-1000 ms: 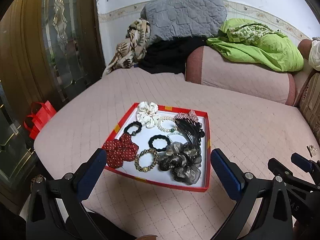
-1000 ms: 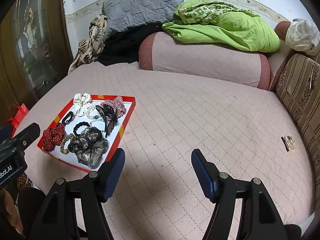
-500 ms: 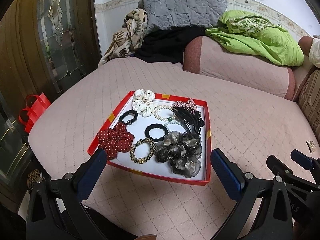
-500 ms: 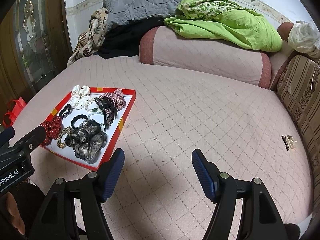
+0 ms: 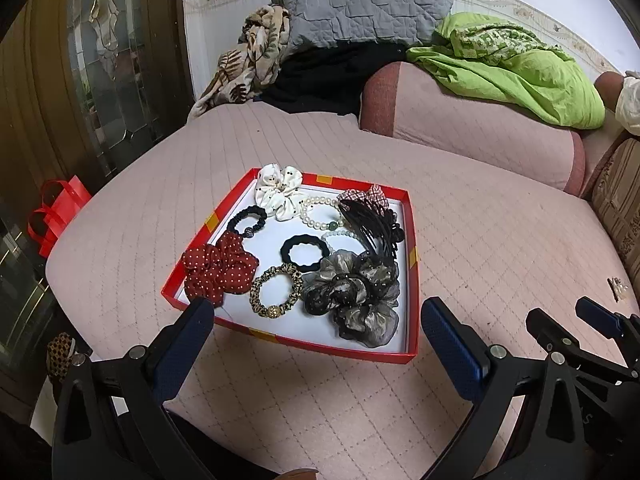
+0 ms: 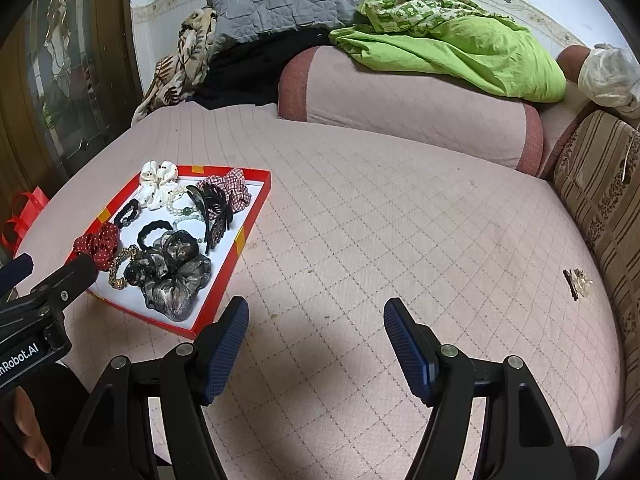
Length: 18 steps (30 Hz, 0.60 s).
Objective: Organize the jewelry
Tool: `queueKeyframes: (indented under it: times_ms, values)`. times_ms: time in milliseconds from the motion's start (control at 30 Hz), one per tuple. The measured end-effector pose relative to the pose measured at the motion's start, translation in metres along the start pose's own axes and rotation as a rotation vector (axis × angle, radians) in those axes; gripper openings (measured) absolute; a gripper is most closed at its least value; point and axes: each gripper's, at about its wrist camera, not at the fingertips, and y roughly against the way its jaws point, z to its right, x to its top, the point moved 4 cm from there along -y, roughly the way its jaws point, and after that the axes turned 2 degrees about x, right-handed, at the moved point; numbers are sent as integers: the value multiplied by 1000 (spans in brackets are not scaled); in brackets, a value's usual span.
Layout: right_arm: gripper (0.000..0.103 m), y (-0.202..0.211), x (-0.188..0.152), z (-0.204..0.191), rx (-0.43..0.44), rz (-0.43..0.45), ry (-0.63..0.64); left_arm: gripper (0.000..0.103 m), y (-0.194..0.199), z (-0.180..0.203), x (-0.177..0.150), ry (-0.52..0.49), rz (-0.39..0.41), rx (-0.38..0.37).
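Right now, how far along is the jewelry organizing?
Looks mostly done: scrunchies, hair ties, a pearl bracelet and a black claw clip already lie inside the red tray. Nothing is in hand; the left gripper and right gripper are both open and empty. Left: a small clip lies alone on the bed by the sofa.

the left gripper (image 5: 316,330) and right gripper (image 6: 316,332) are both showing black plastic frames, silver screws at the joints and blue textured pads (image 6: 226,344). white lettering reading "robot.ai" is showing at lower left of the right view, beside bare fingers (image 6: 30,436).
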Motion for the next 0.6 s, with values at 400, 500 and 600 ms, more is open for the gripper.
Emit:
queueKeyframes:
  times_ms: [400,500,600]
  values:
    - [75,-3,-1,-1,-3,-8,3,103,-5,2,-4,6,-29,-27]
    - [75,-3,-2,0,-3,-9,3,103,-5,3,-4,8,-31,-29]
    - [75,-3,-1,0,-3,-9,4,103,-6,3,-5,7,-33,-30]
